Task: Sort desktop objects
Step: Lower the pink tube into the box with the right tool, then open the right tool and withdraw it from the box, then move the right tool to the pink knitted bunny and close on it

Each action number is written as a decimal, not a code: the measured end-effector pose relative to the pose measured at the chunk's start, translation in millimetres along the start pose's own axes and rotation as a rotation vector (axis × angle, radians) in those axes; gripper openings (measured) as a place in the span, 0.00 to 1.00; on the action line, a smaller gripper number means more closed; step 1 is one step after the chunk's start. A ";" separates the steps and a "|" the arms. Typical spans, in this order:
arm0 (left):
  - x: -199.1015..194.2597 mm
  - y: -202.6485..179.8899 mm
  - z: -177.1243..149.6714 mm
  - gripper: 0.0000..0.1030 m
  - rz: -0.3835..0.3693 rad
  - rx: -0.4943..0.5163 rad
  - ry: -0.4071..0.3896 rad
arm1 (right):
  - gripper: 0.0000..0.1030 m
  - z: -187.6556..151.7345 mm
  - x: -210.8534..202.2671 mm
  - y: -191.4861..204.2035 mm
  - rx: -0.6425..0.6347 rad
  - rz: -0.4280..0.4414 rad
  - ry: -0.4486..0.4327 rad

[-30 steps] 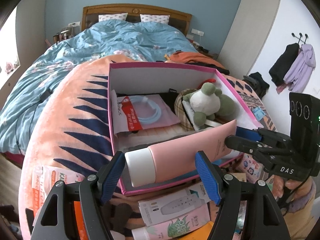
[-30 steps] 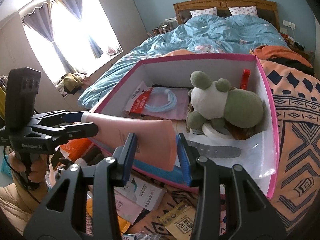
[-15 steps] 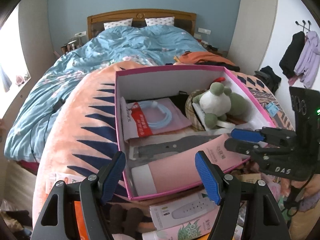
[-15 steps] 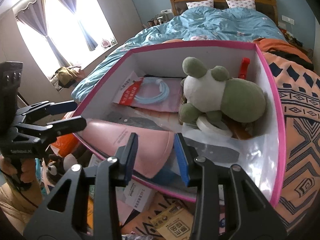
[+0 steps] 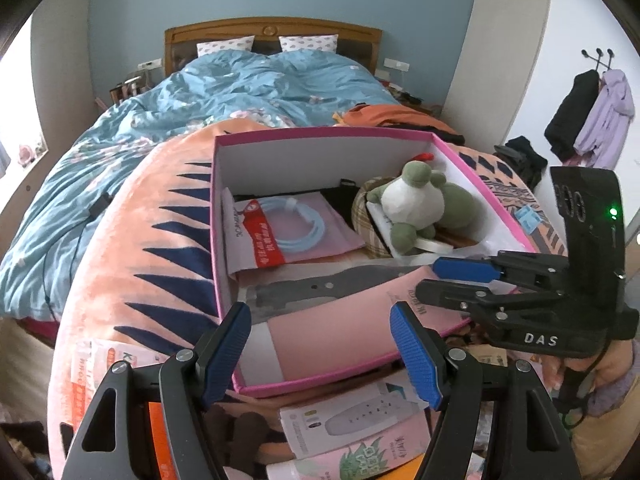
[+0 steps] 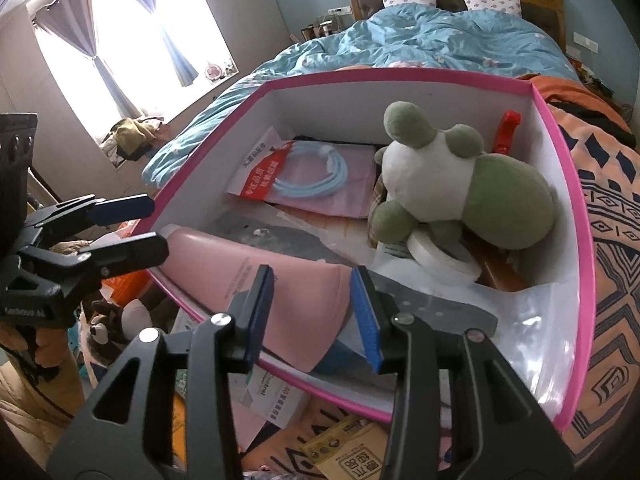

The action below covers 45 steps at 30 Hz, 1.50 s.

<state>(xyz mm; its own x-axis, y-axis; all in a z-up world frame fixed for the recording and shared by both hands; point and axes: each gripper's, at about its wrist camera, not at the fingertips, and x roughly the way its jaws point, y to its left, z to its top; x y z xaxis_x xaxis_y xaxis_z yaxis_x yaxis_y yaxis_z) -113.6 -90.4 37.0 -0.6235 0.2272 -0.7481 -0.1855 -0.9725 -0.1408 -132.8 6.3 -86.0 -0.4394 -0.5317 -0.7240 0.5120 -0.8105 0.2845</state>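
Lying along the near wall inside the pink-rimmed box [image 5: 476, 168], a pink tube [image 5: 340, 332] is recorded, white cap [image 5: 262, 354] toward the box's left corner, flat crimped end toward the right.

Left gripper [image 5: 320, 344]: fingers spread wide, nothing between the pads. It is held over the near rim of the box, and the tube is seen beyond and between the two blue pads, apart from both.

Right gripper [image 6: 314, 316]: fingers parted, one on either side of the tube's crimped end [image 6: 304, 300]. Contact with the pads cannot be told from the right wrist view; in the left wrist view a gap is seen between the two fingers [image 5: 466, 270], which are held at the box's right side above the tube's end.

Other contents of the box, as seen:
- green and white plush toy [image 6: 460, 184], against the right wall;
- roll of white tape [image 6: 444, 258], just under the toy;
- bagged light-blue cable coil [image 5: 296, 226], at the rear left;
- grey flat strip in clear plastic [image 5: 320, 286], just behind the tube;
- red item [image 6: 506, 130], upright in the rear right corner.

Box is set on an orange patterned blanket [image 5: 148, 248]. Loose packets and cartons [image 5: 352, 416] are noted in front of the box.
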 end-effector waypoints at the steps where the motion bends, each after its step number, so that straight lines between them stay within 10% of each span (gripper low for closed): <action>1: -1.0 -0.4 -1.2 0.71 -0.006 0.001 -0.002 | 0.43 -0.5 -0.6 -0.9 0.008 0.005 -0.003; 21: -60.9 46.1 -68.9 0.72 -0.098 -0.105 -0.068 | 0.51 -24.8 -52.7 50.7 -0.080 0.200 -0.112; 45: -54.7 -18.4 -176.7 0.72 -0.316 0.083 0.100 | 0.51 -182.8 -123.3 61.6 0.036 0.151 -0.077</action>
<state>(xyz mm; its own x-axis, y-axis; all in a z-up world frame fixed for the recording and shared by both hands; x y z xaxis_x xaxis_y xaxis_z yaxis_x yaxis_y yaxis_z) 58.2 -94.0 -34.1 -0.4485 0.5062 -0.7366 -0.4210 -0.8466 -0.3255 87.9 66.8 -94.0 -0.4151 -0.6645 -0.6214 0.5501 -0.7274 0.4102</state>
